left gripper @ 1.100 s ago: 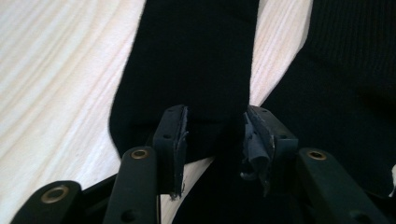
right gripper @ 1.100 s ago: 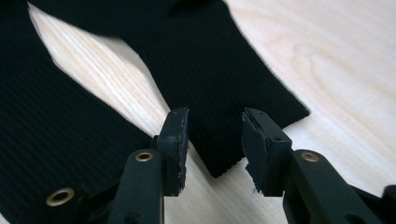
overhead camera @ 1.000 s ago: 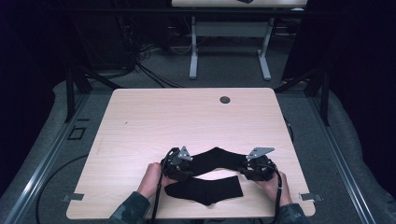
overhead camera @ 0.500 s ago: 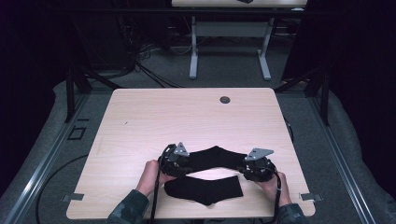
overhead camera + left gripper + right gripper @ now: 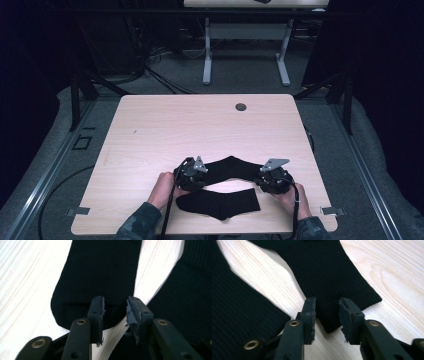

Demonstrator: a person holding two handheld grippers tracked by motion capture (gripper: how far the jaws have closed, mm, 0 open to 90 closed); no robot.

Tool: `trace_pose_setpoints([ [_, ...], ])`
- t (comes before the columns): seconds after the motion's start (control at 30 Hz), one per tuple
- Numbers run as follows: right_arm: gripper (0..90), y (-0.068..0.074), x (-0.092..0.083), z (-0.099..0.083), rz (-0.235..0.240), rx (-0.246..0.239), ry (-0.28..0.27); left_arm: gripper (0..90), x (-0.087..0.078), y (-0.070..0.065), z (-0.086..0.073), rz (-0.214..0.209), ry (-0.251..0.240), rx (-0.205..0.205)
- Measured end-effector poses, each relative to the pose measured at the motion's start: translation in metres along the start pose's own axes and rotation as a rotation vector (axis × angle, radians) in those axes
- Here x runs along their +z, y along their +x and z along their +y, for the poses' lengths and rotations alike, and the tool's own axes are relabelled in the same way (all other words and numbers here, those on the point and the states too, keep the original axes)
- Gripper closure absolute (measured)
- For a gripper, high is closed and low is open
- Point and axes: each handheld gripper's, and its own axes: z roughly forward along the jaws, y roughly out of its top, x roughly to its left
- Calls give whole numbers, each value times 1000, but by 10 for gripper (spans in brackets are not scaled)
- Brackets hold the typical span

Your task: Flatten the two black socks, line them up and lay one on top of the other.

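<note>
Socks: 2 black ones at table's (image 5: 150, 130) 6 o'clock, far sock (image 5: 230, 167) above near sock (image 5: 220, 202). My left gripper (image 5: 115, 312) and right gripper (image 5: 327, 312) are both parted, empty, straddling the far sock's ends, likely for a 2-ended lift.

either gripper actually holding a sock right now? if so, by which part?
Nothing is held. The left gripper has its jaws open around the rounded toe end of the far black sock; the right gripper is open at that sock's cuff corner. The near black sock lies free.
</note>
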Motion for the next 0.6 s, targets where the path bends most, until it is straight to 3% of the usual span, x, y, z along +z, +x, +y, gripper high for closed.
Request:
trace_pose_setpoints([
  [0.2, 775, 0, 0, -4, -21, 17, -31, 786, 0, 0, -4, -1, -37, -5],
  [0.3, 805, -1, 0, -6, -26, 26, -42, 854, 1, -1, -6, 25, -47, 1],
  [0.37, 813, -2, 0, -6, -29, 29, -45, 865, 1, -1, -6, 26, -48, 1],
  [0.43, 833, -2, 0, -9, -33, 63, -75, 869, 1, -1, -7, 33, -56, 9],
  [0.6, 849, 0, -3, -8, -48, 48, -95, 876, 1, 1, -9, 57, -75, -1],
])
